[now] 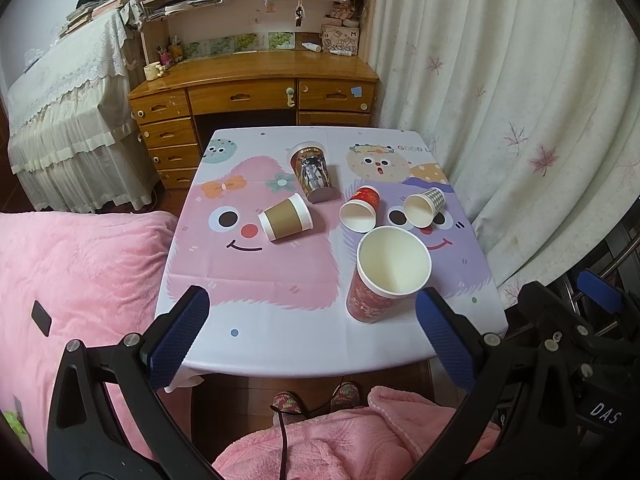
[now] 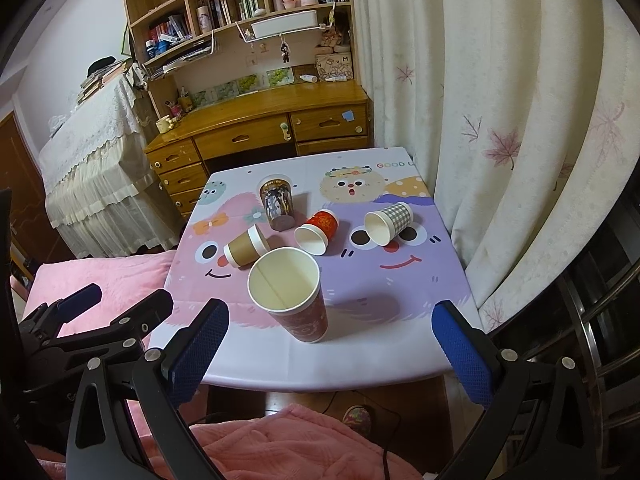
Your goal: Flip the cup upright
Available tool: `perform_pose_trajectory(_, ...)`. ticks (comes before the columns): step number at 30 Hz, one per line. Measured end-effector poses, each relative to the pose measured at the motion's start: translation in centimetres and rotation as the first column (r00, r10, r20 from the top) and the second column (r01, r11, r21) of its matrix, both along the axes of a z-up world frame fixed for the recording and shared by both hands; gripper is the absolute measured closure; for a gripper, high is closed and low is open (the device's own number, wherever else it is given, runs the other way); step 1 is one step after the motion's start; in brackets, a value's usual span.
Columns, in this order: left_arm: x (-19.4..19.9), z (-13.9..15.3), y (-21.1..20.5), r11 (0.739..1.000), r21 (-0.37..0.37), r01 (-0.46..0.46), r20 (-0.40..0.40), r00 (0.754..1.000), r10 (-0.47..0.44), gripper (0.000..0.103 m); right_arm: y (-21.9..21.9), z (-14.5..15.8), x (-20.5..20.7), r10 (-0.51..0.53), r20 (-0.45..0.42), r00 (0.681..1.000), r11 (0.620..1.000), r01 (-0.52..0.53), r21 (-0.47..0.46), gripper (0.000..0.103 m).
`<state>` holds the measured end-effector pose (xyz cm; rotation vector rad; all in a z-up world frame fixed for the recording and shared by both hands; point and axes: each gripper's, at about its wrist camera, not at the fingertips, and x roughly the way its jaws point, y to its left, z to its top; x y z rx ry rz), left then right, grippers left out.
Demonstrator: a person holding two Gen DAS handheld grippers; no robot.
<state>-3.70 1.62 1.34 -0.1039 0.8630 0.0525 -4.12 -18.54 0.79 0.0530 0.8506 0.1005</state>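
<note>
A tall red paper cup [image 1: 384,276] [image 2: 294,296] stands upright near the front of the table. Lying on their sides behind it are a brown cup [image 1: 285,218] [image 2: 246,247], a small red cup [image 1: 360,209] [image 2: 318,231], a checked cup [image 1: 424,205] [image 2: 388,222] and a dark printed cup [image 1: 314,174] [image 2: 278,203]. My left gripper [image 1: 312,336] is open and empty, at the table's front edge. My right gripper [image 2: 332,344] is open and empty, held in front of the upright cup.
The small table carries a cartoon cloth [image 1: 256,312] [image 2: 384,336]. A pink bed [image 1: 72,272] lies at the left, a curtain [image 1: 500,120] at the right, a wooden desk [image 1: 256,88] behind. Pink clothing and slippers [image 1: 316,400] are below the table edge.
</note>
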Motion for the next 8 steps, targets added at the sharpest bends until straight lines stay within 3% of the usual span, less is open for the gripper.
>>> perform_pose_trajectory(8,0.35,-0.30,-0.06,1.000,0.004,0.006,-0.004,1.000,-0.006,0.001,-0.20,-0.17,0.05,0.000,-0.001,1.000,1.000,0.000,0.002,0.000)
